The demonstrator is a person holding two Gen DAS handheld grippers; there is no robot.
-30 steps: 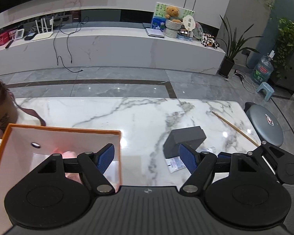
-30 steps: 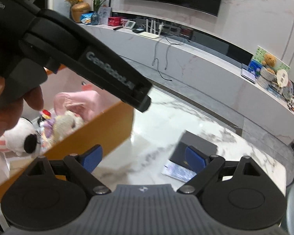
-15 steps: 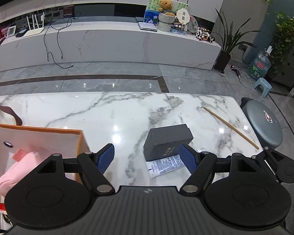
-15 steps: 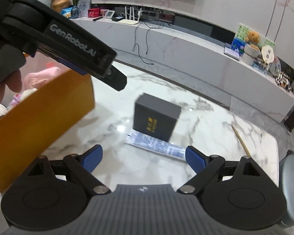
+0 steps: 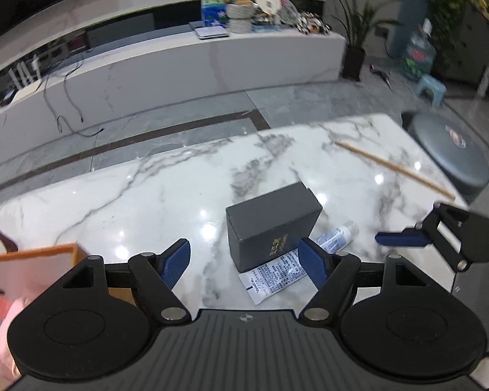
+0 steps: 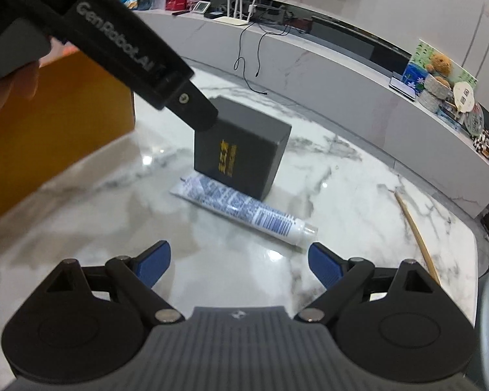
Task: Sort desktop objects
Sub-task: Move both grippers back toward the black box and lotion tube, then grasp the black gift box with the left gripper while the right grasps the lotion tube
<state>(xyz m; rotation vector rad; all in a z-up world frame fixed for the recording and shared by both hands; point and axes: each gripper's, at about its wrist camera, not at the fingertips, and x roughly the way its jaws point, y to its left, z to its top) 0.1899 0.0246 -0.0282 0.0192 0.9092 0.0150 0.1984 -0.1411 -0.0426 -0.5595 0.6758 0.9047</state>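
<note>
A dark grey box (image 5: 272,221) with gold lettering stands on the white marble table (image 5: 146,192). A white tube (image 5: 287,272) with blue print lies against its near side. My left gripper (image 5: 244,262) hovers open just in front of the box, nothing between its blue pads. In the right wrist view the box (image 6: 244,153) and the tube (image 6: 244,211) lie ahead of my right gripper (image 6: 239,264), which is open and empty. The left gripper's black body (image 6: 114,45) crosses the upper left there, its tip over the box's far corner.
An orange paper bag (image 5: 32,270) with pink soft things inside stands at the left, also the orange wall (image 6: 49,130). A thin wooden stick (image 5: 394,167) lies at the table's right end. A grey round stool (image 5: 453,153) sits beyond the right edge.
Both grippers have come down and moved right, away from the orange bag and toward the box and tube. The box now sits between the left gripper's fingers in view. Jaws unchanged.
</note>
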